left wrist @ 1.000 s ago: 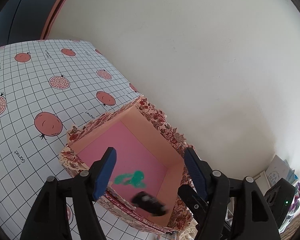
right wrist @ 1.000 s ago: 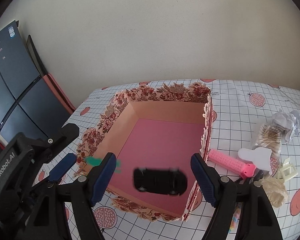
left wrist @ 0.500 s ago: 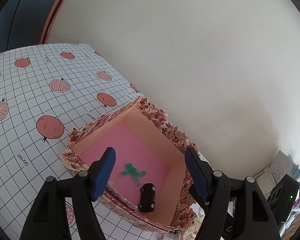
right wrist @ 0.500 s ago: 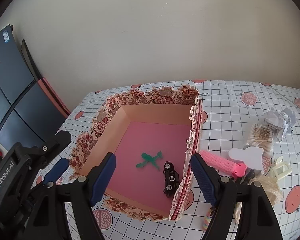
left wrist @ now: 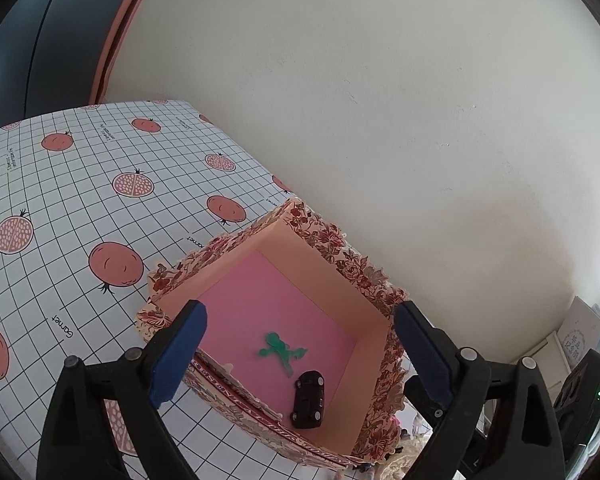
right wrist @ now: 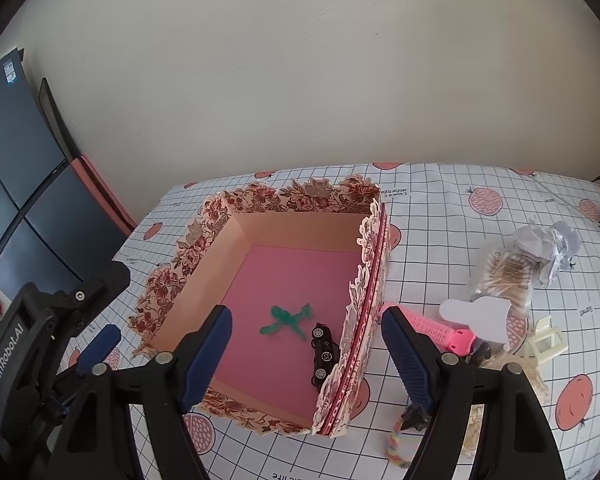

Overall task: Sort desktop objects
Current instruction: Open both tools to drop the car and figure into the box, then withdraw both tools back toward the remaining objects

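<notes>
An open box with a floral rim (left wrist: pixel 332 240) and a pink floor stands on the gridded tablecloth by the wall. On its floor lie a green toy figure (left wrist: pixel 282 350) and a black toy car (left wrist: pixel 308 400). My left gripper (left wrist: pixel 300 312) hovers over the box's near edge, its jaws opening, with nothing between them. In the right wrist view the box rim (right wrist: pixel 300 196), the green figure (right wrist: pixel 286 318) and the car (right wrist: pixel 324 354), beside the right wall, show again. My right gripper (right wrist: pixel 307 316) is open and empty above the box.
Right of the box lie a pink comb (right wrist: pixel 428 326), a white card (right wrist: pixel 476 316), a bag of cotton swabs (right wrist: pixel 504 276), crumpled paper (right wrist: pixel 548 244), a cream plastic piece (right wrist: pixel 546 344) and a rainbow band (right wrist: pixel 396 444). A dark cabinet (right wrist: pixel 16 184) stands at the left.
The car and the green figure, blurred in motion a second ago, now lie still on the box floor. The left jaws stand wider apart.
</notes>
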Tool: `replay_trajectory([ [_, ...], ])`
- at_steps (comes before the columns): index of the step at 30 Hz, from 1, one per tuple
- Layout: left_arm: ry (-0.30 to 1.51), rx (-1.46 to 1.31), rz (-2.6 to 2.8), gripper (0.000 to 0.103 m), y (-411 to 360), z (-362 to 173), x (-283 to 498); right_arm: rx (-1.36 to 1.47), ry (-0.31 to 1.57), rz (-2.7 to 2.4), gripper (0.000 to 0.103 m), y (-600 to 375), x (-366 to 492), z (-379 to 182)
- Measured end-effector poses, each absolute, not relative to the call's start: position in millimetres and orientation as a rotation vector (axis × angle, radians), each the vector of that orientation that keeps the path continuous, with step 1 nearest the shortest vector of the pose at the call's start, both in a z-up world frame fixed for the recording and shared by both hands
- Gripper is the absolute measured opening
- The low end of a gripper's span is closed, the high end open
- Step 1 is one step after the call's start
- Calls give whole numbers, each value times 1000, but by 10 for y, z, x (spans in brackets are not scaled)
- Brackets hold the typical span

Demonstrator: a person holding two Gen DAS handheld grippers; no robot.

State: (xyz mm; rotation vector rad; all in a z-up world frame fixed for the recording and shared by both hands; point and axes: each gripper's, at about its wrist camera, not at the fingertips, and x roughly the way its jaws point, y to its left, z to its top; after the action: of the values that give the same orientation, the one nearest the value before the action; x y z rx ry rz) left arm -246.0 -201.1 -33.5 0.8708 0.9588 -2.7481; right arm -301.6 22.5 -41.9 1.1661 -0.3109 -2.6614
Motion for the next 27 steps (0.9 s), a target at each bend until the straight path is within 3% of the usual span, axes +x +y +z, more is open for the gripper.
replay_trajectory([
  [2, 943, 874, -2755, 97, -1988, -320, -2464, 1162, -318, -2668, 90, 257, -3005, -408],
  [11, 850, 924, -2736, 100, -1879, -307, -2511, 1162, -351, -2674, 103, 426, -3006, -350],
  [27, 655, 912, -2764, 103, -1581, -186, -2509, 1114, -369, -2751, 103, 888, -2934, -147],
])
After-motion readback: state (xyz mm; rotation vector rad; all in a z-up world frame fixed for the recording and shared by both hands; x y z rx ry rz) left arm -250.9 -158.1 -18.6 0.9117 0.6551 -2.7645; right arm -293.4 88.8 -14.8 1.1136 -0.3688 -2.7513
